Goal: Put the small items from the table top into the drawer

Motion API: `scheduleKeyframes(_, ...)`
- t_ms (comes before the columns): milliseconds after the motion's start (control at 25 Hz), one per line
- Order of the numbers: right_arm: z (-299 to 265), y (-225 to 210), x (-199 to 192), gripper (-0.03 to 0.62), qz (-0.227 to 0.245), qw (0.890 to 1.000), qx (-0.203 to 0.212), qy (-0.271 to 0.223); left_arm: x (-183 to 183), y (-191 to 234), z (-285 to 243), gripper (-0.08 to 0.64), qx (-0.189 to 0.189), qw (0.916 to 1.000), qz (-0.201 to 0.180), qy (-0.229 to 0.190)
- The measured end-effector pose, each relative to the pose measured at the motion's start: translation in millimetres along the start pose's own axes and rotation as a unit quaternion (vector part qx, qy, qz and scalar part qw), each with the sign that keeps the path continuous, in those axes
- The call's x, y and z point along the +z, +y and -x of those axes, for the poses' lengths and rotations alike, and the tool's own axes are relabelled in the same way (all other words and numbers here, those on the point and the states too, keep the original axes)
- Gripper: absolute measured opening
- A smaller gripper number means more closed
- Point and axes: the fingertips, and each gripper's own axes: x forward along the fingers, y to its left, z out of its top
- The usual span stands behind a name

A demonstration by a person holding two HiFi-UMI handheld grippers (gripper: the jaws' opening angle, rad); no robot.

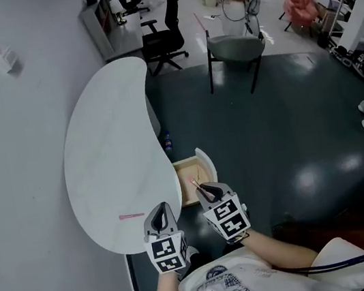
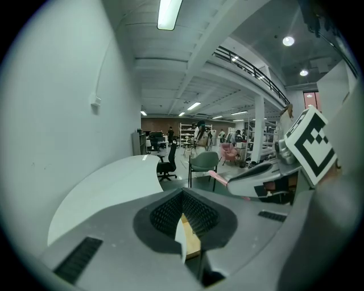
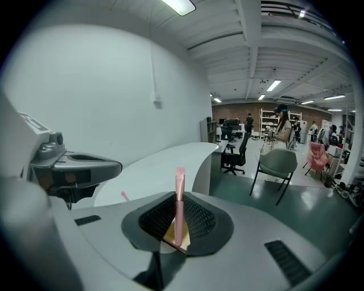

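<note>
In the head view, the right gripper is clamped on a thin pink stick, whose far end reaches over the near edge of the open drawer. The left gripper is over the near end of the white table. A second pink stick lies on the table to its left.

In the left gripper view, the left gripper has its jaws together and empty. The right gripper is to its right, and the pink stick pokes out of it.

In the right gripper view, the right gripper pinches the pink stick, which stands upright past its tips. The second pink stick lies to the left on the table.
</note>
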Motion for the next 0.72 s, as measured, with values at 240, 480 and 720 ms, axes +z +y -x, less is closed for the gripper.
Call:
scheduleKeyframes(240,5.2,-51.2,-14.5,0.058,0.008,1.0,0.024,0.005,-4.0,-39.8,-28.5,0.034,0.028,0.9995,0.016,0.006)
scheduleKeyframes(480,5.1,-85.9,-32.4,0.058,0.008,0.999,0.039,0.02,-9.4,-63.7,-48.8,0.034,0.05,0.9984,0.021,0.012)
scheduleKeyframes(720,-6.0,-95.4,-50.9,0.058,-0.003,0.998,0.051,0.035,-17.8,-67.1,-60.5,0.034,0.058,0.9978,0.017,0.026)
